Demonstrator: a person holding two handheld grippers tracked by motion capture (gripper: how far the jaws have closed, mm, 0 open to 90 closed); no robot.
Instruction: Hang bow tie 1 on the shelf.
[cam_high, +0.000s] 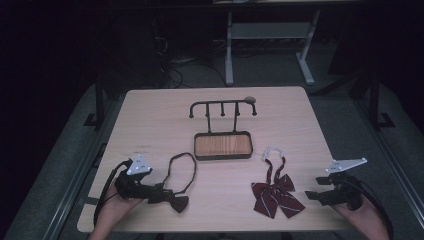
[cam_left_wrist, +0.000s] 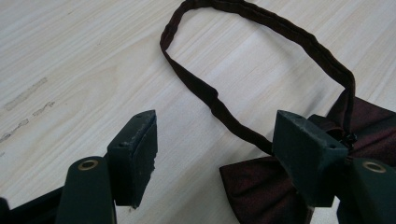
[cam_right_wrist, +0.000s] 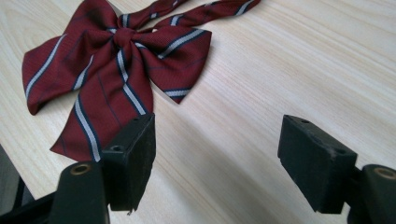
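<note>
A dark maroon bow tie (cam_high: 176, 201) with a looped neck strap (cam_high: 180, 170) lies at the front left of the table. My left gripper (cam_high: 152, 195) is open right at it; in the left gripper view the bow (cam_left_wrist: 261, 186) sits against the right jaw and the strap (cam_left_wrist: 210, 95) curves away between the jaws. A red striped bow tie (cam_high: 273, 192) with a white clasp lies at the front right. My right gripper (cam_high: 312, 195) stands open just right of it, and in the right gripper view the striped bow (cam_right_wrist: 116, 60) lies ahead to the left.
A black hook rack (cam_high: 222, 107) rises behind a wooden tray with a dark rim (cam_high: 222, 157) at the table's middle. Table edges run close to both hands at the front. Desk legs and cables stand on the dark floor beyond.
</note>
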